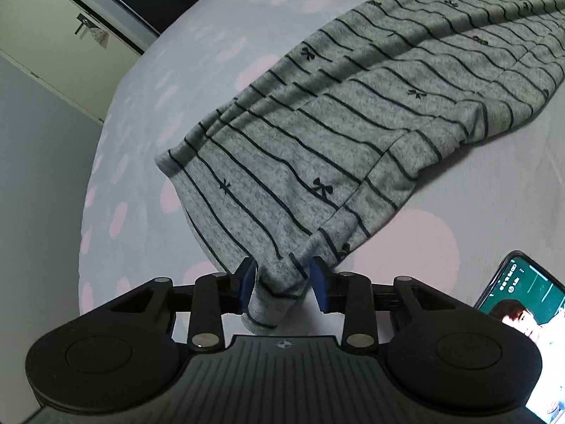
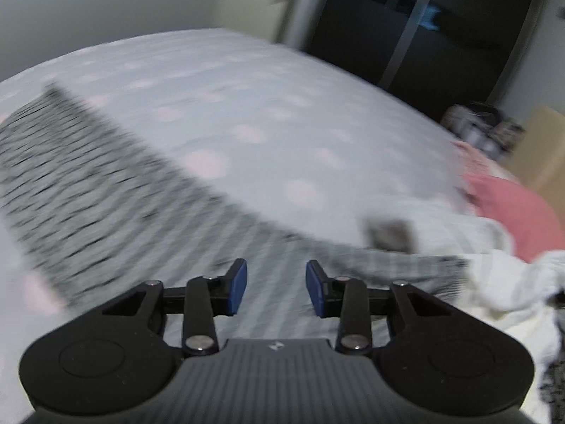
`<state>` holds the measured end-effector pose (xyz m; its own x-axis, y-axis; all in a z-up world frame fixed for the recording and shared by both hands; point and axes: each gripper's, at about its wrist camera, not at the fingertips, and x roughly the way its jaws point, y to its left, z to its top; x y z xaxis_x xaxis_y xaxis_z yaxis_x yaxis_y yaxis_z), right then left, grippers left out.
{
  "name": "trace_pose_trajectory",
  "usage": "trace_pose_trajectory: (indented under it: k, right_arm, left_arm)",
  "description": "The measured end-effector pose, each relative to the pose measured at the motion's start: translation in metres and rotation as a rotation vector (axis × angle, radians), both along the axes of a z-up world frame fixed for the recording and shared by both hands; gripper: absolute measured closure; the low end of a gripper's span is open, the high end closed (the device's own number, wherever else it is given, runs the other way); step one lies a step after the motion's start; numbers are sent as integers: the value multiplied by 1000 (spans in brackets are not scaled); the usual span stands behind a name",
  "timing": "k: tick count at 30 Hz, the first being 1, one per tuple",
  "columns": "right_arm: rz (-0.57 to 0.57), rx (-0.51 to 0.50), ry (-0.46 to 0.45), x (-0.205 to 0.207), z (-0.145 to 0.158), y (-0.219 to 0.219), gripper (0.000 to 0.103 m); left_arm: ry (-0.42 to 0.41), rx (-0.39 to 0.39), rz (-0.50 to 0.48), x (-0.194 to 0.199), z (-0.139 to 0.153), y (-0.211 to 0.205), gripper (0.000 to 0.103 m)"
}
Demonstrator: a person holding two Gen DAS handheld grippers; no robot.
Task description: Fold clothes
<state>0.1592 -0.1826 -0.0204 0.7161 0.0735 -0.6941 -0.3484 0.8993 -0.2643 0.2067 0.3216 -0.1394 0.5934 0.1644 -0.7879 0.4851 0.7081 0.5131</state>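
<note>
A grey garment with thin black stripes and small bows (image 1: pixel 353 113) lies stretched across the bed. In the left wrist view its near end runs between the blue pads of my left gripper (image 1: pixel 282 282); the jaws stand fairly wide apart, with cloth bunched between them and lifted off the sheet. In the right wrist view the same striped garment (image 2: pixel 88 190) lies blurred at the left and under my right gripper (image 2: pixel 275 282), which is open and empty just above it.
The bed sheet (image 1: pixel 176 70) is pale with pink dots. A lit phone (image 1: pixel 522 304) lies at the right near the left gripper. A white garment (image 2: pixel 494 282) and a pink cloth (image 2: pixel 512 208) lie at the right. A cabinet (image 1: pixel 53 35) and dark doors (image 2: pixel 423 28) stand beyond.
</note>
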Motion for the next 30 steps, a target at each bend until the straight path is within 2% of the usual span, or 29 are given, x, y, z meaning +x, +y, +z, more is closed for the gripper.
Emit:
trace_pose_trajectory:
  k: [1, 7, 11, 16, 18, 20, 24, 27, 30]
  right_arm:
    - [39, -2, 21, -9, -3, 10, 71]
    - [238, -93, 133, -51, -43, 57, 71]
    - [307, -169, 164, -55, -69, 69, 71]
    - [341, -238, 199, -47, -90, 76, 71]
    - [343, -259, 207, -46, -94, 76, 82]
    - [339, -263, 206, -43, -94, 76, 91]
    - [313, -242, 167, -41, -80, 73, 94]
    - [271, -223, 99, -37, -58, 67, 94]
    - [205, -191, 24, -29, -36, 59, 95]
  left_arm:
    - [0, -4, 4, 1, 0, 2, 77]
    - [10, 8, 27, 5, -2, 11, 80]
    - [14, 27, 38, 6, -5, 12, 84]
    - [27, 45, 43, 7, -11, 9, 88]
    - [32, 48, 41, 7, -13, 8, 92]
    - [30, 44, 40, 6, -12, 7, 99]
    - [-11, 33, 67, 7, 1, 11, 101]
    - [-75, -7, 124, 11, 25, 20, 101]
    - [-192, -38, 187, 22, 58, 25, 101]
